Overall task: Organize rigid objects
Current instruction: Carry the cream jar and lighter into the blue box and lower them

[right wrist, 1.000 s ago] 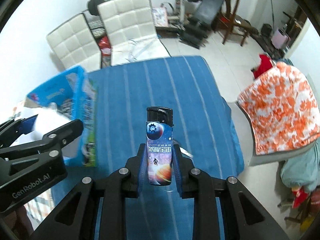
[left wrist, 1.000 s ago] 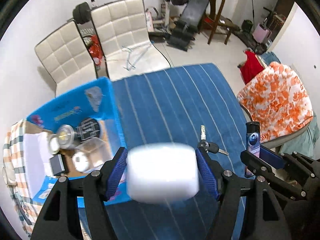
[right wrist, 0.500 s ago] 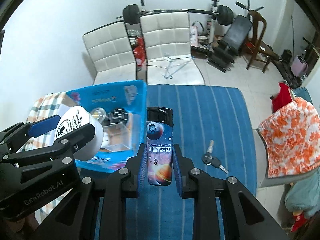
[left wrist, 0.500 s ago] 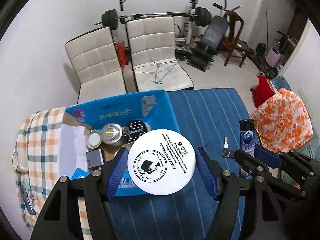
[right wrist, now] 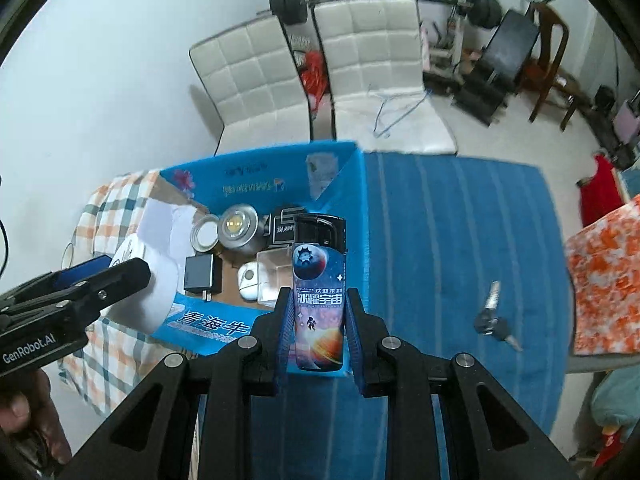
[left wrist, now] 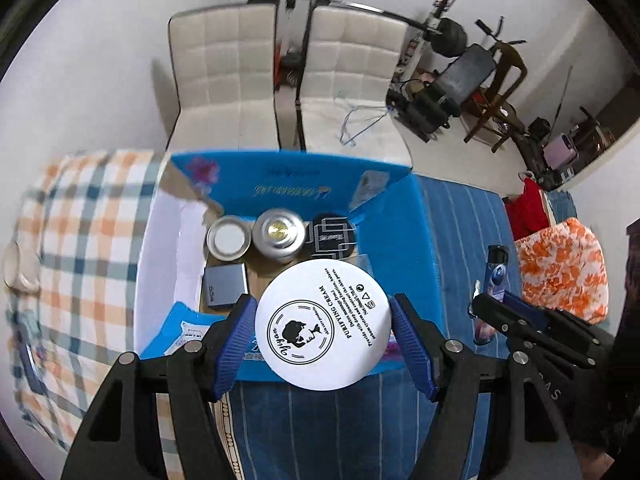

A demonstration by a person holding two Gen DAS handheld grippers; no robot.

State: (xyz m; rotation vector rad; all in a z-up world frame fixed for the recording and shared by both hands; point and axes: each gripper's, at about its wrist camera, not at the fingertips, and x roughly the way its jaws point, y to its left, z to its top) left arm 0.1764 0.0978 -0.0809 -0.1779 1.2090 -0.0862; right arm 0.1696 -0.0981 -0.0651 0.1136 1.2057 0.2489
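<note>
The white cream jar [left wrist: 323, 325] is sitting clamped in the left gripper [left wrist: 323, 334], hanging above the near edge of the open blue box [left wrist: 400, 248]. The right gripper [right wrist: 319, 326] is pinching a space-print lighter [right wrist: 319, 300] upright just beside that box. Keys [right wrist: 493, 320] are lying on the striped blue cloth [right wrist: 460, 240], well apart.
</note>
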